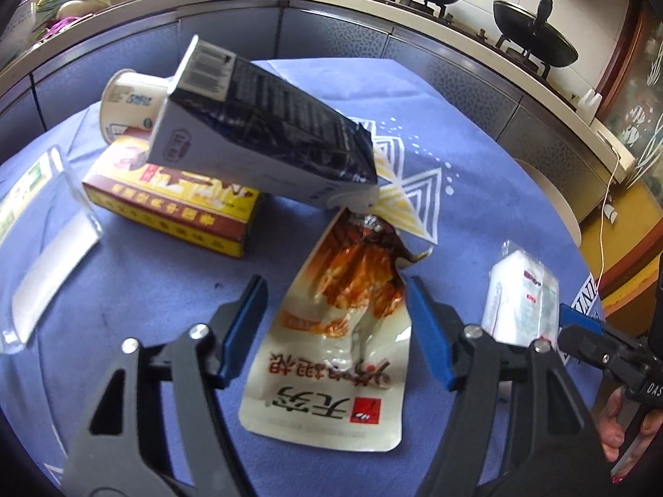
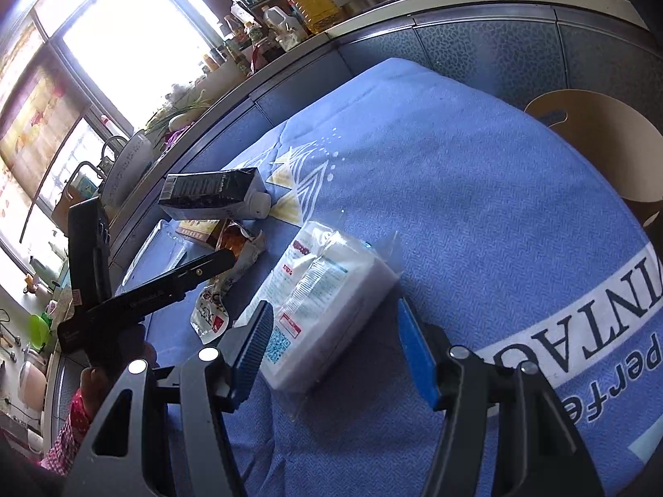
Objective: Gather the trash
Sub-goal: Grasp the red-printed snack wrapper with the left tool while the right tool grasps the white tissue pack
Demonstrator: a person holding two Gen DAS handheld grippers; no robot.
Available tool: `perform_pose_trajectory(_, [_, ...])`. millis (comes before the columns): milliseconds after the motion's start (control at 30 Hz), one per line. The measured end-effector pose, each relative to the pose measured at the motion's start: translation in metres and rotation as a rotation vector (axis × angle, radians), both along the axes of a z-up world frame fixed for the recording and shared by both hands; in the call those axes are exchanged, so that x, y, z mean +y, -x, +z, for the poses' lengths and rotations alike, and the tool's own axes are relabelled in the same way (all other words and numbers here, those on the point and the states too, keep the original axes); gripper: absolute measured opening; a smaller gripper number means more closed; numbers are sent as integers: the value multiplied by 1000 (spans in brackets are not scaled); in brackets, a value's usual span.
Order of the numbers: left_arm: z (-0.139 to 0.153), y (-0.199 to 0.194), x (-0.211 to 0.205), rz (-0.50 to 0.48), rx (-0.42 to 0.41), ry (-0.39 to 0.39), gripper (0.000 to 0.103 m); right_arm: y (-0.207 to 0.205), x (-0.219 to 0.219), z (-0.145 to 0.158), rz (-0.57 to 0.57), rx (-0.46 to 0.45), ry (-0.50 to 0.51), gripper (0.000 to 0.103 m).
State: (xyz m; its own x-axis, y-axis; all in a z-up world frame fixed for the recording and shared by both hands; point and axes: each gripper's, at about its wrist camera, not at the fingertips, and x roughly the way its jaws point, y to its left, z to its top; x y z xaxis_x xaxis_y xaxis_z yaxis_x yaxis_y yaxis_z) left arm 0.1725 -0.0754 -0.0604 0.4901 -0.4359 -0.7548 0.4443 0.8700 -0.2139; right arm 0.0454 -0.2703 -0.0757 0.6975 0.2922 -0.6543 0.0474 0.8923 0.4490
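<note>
Both tongs stand wide with nothing pinched. Between the blue pads of my left gripper (image 1: 337,290) lies the torn snack pouch (image 1: 335,331), flat on the blue tablecloth (image 1: 145,290); between the pads of my right gripper (image 2: 335,323) lies the white tissue pack (image 2: 331,310), also flat, pads not pressing.

What could go wrong: the pouch is thin and limp, so my pads may slide over it or catch cloth instead. Its torn end sits close under the cap of the dark carton (image 1: 265,136), which leans on the red-and-yellow box (image 1: 174,207); a nudge there may topple that stack. I cannot quite tell whether pouch and carton touch.

The pouch's long axis runs away from me, torn mouth toward the carton. The tissue pack's runs diagonally, its far end toward the upper right in the right wrist view.
</note>
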Motion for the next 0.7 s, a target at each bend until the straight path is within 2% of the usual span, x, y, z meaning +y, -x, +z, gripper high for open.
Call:
perform_pose_trajectory(33, [-1, 1, -1, -5, -5, -4, 58, -1, 1, 0, 6, 1, -1, 62])
perform_pose_trajectory(67, [-3, 1, -3, -12, -4, -13, 43, -3, 2, 0, 11, 3, 0, 62])
perform_pose_trajectory(200, [0, 7, 2, -8, -33, -8, 35, -9, 11, 0, 43, 3, 11, 62])
perform_pose_trajectory(500, [25, 34, 54, 87, -72, 90, 33, -23, 46, 1, 131, -21, 102, 62])
perform_pose_trajectory(700, [37, 49, 81, 146, -91, 136, 33, -33, 62, -4, 153, -4, 145, 72])
